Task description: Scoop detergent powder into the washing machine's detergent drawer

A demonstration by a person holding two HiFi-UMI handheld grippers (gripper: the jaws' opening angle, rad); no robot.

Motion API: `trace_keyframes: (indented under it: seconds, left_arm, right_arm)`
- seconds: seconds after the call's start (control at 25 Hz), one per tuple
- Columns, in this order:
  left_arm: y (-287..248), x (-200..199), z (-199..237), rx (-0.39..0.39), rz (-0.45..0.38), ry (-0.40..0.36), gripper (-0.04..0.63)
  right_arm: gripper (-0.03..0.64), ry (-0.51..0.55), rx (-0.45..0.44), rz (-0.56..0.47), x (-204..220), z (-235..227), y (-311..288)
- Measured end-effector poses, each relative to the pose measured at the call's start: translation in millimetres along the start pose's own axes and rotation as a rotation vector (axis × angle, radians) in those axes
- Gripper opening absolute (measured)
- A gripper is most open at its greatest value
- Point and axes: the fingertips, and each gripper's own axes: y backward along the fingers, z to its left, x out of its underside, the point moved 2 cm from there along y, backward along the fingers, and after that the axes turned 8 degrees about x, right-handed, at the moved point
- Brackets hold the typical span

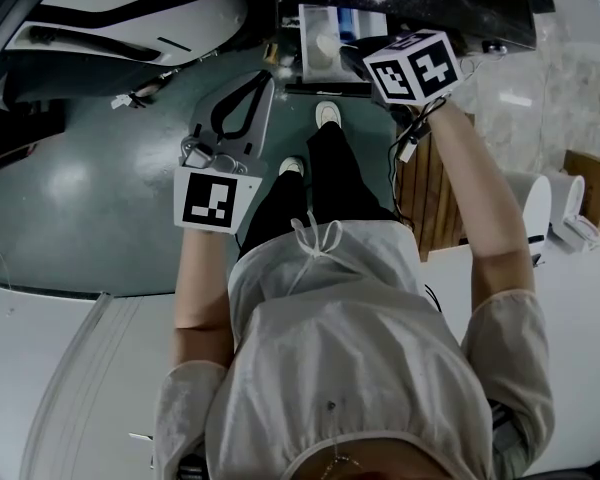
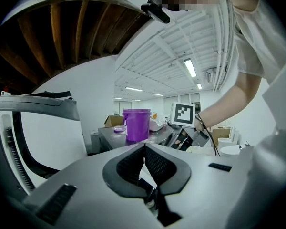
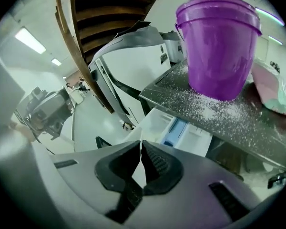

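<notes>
A purple plastic cup [image 3: 219, 42] stands on the dark machine top [image 3: 229, 116], which is sprinkled with white powder. Below it the white detergent drawer [image 3: 176, 128] is pulled out, with a blue insert inside. My right gripper [image 3: 141, 143] is shut and empty, just in front of the drawer and below the cup. In the head view the drawer [image 1: 325, 43] lies left of the right gripper's marker cube [image 1: 412, 65]. My left gripper [image 2: 144, 146] is also shut and empty. It hangs lower and further back, pointing at the cup [image 2: 136, 124].
A pink and green pouch [image 3: 272, 87] lies on the machine top beside the cup. A white appliance [image 1: 130, 8] stands at the left over the grey-green floor [image 1: 70, 198]. A wooden panel [image 1: 435, 193] and white rolls [image 1: 540, 208] are at the right.
</notes>
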Motion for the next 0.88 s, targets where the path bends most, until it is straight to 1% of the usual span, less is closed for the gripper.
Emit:
trace_keyframes:
  seconds: [0.08, 0.24, 0.32, 0.68, 0.88]
  left_arm:
    - [1.3, -0.5, 1.4, -0.001, -0.001, 0.000, 0.021]
    - [3.6, -1.8, 2.6, -0.005, -0.005, 0.000, 0.022]
    - [5.0, -1.9, 2.8, -0.005, -0.003, 0.001, 0.021]
    - [8.7, -6.1, 2.7, -0.007, -0.008, -0.006, 0.021]
    - [11.7, -5.8, 2.7, -0.012, -0.013, -0.006, 0.021]
  right_arm:
    - [0.012, 0.055, 0.040, -0.007, -2.9, 0.2, 0.7]
    - [0.012, 0.229, 0.131, -0.005, -6.1, 3.0, 0.8]
    - [0.012, 0.301, 0.161, 0.001, -6.4, 6.9, 0.5]
    - [0.012, 0.492, 0.268, -0.008, -16.8, 12.5, 4.1]
    - [0.012, 0.674, 0.370, -0.005, -20.9, 14.2, 5.6]
